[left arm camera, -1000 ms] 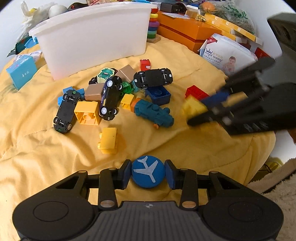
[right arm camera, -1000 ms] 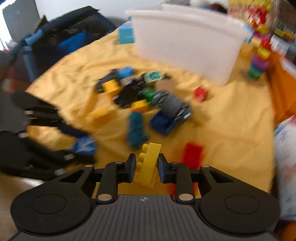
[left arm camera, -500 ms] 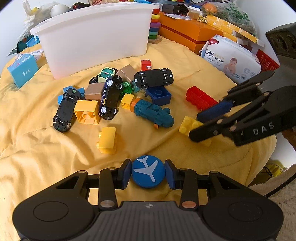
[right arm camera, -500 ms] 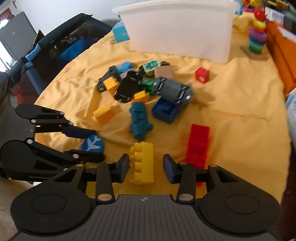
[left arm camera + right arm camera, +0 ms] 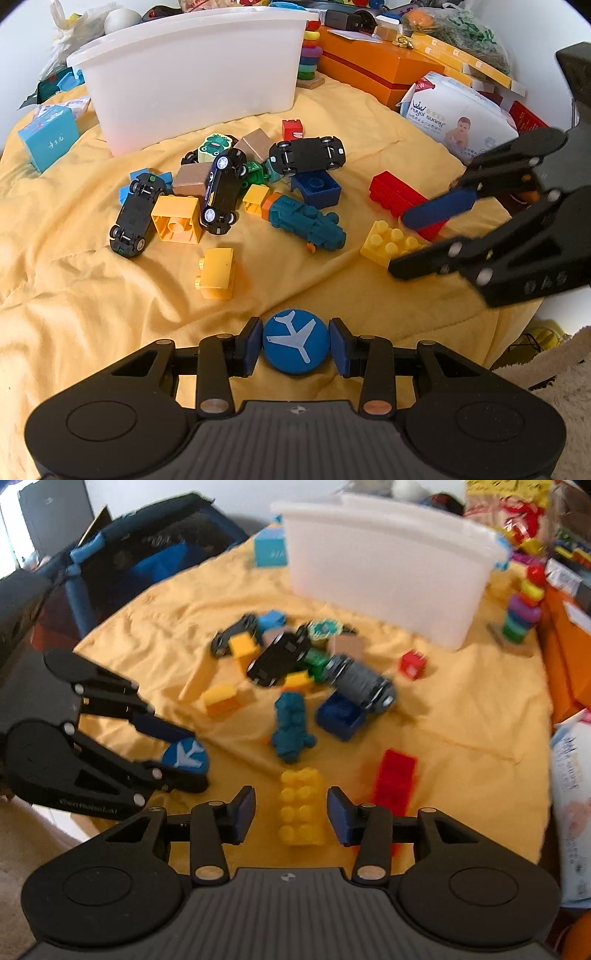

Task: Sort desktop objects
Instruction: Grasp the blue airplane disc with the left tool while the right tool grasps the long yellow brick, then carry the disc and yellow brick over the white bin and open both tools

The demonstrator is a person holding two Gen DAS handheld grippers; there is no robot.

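The left gripper (image 5: 296, 347) is closed on a round blue disc with a white airplane (image 5: 296, 347), its blue pads pressed against the disc's two sides, held above the near edge of the tabletop's yellow cloth (image 5: 74, 295). The right gripper (image 5: 291, 814) stands wide open with nothing in its grasp; a yellow studded brick (image 5: 301, 806) lies flat on the cloth between its fingers, clear of both pads. Just beside that brick, on the side away from the left gripper, lies a long red brick (image 5: 395, 775).

Toward the middle of the tabletop sits a jumble of toys: a teal toy locomotive (image 5: 306, 221), a dark blue hollow block (image 5: 316, 188), a black toy car lying on its roof (image 5: 306, 155) touching that block, a dark blue toy car (image 5: 221, 192) tilted over the heap, another overturned black car (image 5: 133, 216) at the pile's outer side, a big yellow open block (image 5: 177, 223) between those two cars, and a small yellow brick (image 5: 218, 273) lying apart, nearer the left gripper. A little red cube (image 5: 293, 129) sits alone between the pile and a large white plastic bin (image 5: 192, 74), which stands near the far edge. A light blue box (image 5: 48, 138) rests beside the bin at one far corner, and a rainbow ring stacker (image 5: 522, 605) stands on the bin's other side.
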